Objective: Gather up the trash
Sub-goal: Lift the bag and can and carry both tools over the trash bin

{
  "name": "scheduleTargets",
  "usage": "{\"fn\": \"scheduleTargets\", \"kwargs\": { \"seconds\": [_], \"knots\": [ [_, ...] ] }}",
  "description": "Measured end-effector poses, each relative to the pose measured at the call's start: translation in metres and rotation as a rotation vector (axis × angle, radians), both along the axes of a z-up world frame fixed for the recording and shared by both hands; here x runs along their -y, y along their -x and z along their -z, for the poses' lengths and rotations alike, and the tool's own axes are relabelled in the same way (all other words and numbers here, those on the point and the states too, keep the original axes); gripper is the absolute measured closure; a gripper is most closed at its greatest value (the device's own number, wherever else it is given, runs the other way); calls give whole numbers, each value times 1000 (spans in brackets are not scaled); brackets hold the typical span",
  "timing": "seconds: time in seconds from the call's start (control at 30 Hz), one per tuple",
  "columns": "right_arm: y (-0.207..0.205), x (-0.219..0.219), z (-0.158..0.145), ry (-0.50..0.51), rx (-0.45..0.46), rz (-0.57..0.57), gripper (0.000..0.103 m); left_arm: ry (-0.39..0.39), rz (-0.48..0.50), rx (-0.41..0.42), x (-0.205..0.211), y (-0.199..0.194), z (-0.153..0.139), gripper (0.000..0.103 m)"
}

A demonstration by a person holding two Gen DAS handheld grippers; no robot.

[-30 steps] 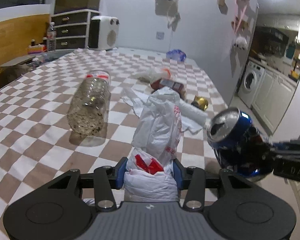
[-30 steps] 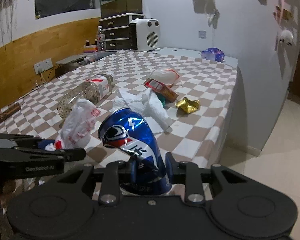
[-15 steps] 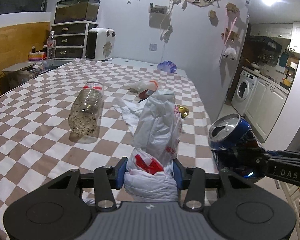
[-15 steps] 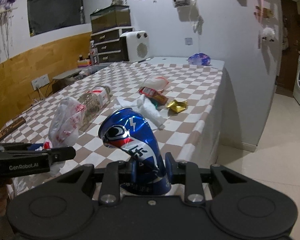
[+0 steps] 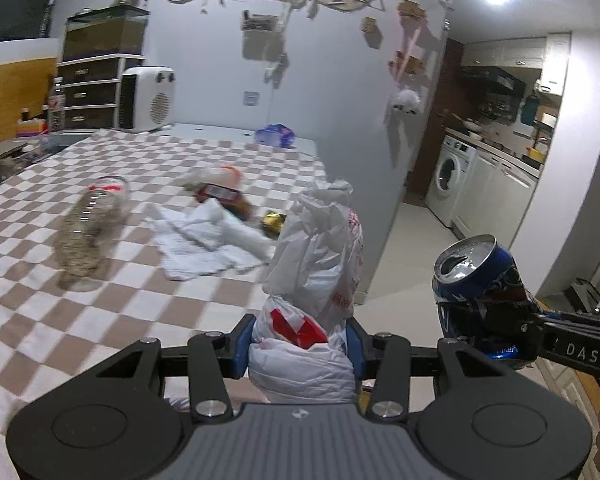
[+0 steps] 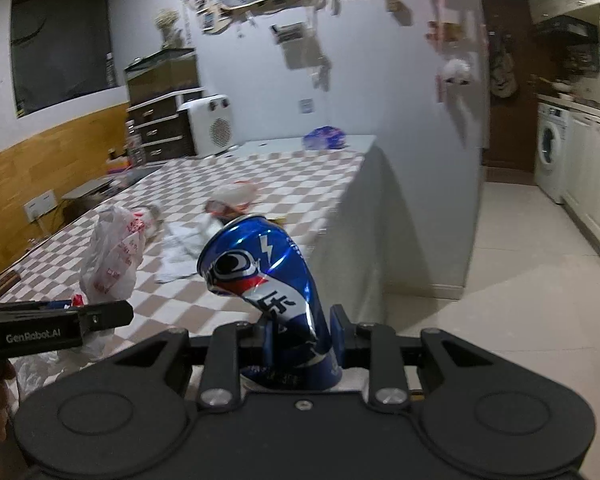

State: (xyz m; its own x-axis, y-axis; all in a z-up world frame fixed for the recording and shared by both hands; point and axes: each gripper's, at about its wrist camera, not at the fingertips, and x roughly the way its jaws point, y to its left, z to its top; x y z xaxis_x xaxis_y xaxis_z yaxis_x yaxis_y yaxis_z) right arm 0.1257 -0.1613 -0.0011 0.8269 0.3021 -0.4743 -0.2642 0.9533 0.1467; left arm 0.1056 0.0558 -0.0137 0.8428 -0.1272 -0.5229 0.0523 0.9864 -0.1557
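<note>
Both hand-held grippers clamp trash.

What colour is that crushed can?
Blue, with white and red markings; the can shows best in the right wrist view.

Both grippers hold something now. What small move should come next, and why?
Probably bring the crushed blue can in the right gripper over the white plastic bag held by the left gripper: the bag's top looks bunched shut, so it likely needs opening first.

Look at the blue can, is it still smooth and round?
No, the blue soda can is crushed and bent in the middle where the right gripper squeezes it.
</note>
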Motion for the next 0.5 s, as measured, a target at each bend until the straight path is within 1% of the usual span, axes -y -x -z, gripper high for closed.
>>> {"fn": "scheduleTargets", "kwargs": {
  "seconds": [0.17,0.5],
  "knots": [
    [8,35,6,-4,-3,68,75,-15,61,1,41,-6,5,56],
    [18,105,28,-9,-35,196,75,-3,183,-34,120,-26,24,56]
  ]
}}
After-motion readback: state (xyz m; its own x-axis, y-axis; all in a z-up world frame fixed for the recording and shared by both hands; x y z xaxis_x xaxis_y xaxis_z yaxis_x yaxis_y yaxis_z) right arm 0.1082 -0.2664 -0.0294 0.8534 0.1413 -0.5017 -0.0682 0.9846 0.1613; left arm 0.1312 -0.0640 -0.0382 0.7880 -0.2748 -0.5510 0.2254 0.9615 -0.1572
